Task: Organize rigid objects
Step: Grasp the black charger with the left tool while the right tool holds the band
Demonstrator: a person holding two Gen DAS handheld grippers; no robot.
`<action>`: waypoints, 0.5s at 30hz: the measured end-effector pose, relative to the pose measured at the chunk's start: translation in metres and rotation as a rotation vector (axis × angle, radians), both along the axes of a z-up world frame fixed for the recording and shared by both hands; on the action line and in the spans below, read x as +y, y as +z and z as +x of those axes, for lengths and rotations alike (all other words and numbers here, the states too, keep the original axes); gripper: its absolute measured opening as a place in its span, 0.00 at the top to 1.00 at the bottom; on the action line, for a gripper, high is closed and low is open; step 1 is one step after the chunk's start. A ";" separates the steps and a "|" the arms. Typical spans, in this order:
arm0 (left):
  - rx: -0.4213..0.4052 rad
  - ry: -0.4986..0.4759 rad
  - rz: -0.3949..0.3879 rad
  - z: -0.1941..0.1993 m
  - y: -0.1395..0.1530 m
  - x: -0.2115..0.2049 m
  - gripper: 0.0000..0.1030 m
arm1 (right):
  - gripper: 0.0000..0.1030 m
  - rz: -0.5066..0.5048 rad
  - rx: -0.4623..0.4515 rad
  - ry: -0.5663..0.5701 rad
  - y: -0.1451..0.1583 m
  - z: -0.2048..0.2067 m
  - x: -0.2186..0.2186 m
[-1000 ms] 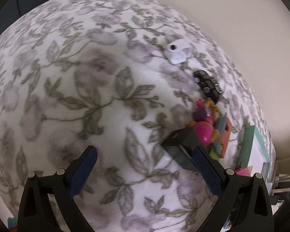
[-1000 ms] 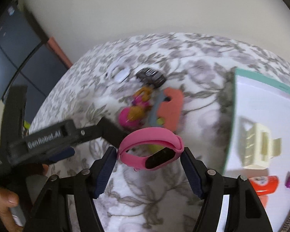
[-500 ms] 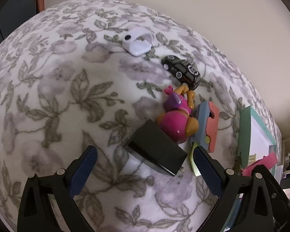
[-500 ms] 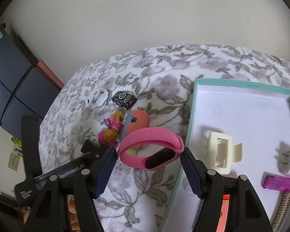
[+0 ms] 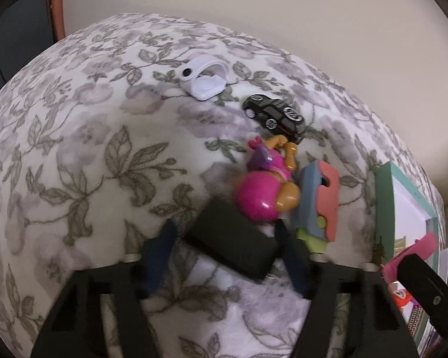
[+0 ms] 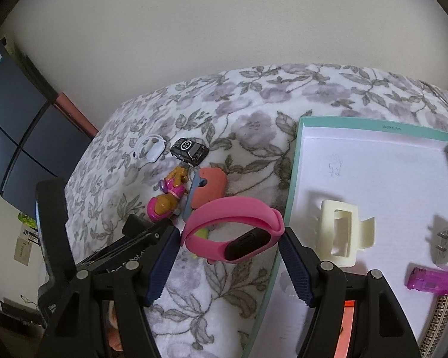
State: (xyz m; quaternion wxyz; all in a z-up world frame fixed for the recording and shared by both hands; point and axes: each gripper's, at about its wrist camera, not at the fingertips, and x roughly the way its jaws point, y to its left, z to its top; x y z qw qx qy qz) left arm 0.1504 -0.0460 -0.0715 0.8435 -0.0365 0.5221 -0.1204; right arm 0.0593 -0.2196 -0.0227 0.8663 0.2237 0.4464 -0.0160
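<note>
Right hand-held gripper (image 6: 230, 255) grasps the pink rubber wristband (image 6: 234, 232); left hand-held gripper (image 5: 224, 256), jaws just closing, straddles the black plastic charger block (image 5: 233, 243); several toys ahead remain unboxed

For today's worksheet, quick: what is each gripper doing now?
Left gripper: has just been closing around the black block.
Right gripper: holding the pink band.

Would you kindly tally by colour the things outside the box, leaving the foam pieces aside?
Black: 2, car and charger
White: 1, case
Pink: 2, figure and band
Total: 5
</note>
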 end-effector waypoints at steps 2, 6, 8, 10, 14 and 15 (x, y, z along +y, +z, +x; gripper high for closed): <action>-0.003 -0.009 0.009 -0.001 0.000 0.000 0.39 | 0.31 0.001 0.002 0.000 0.000 0.000 -0.001; 0.002 -0.010 -0.002 0.001 -0.001 0.002 0.39 | 0.31 0.003 0.006 -0.004 -0.001 0.000 -0.002; 0.005 -0.007 -0.020 0.001 0.002 0.006 0.39 | 0.31 0.004 0.005 -0.005 -0.001 0.000 -0.002; 0.002 -0.005 -0.030 0.000 0.005 0.008 0.39 | 0.31 0.004 0.002 -0.009 0.000 -0.001 -0.003; -0.007 0.001 -0.045 -0.001 0.012 0.011 0.39 | 0.31 0.002 -0.010 -0.013 0.006 -0.002 -0.005; -0.011 0.001 -0.049 -0.001 0.015 0.011 0.39 | 0.31 0.001 -0.013 -0.015 0.009 -0.003 -0.005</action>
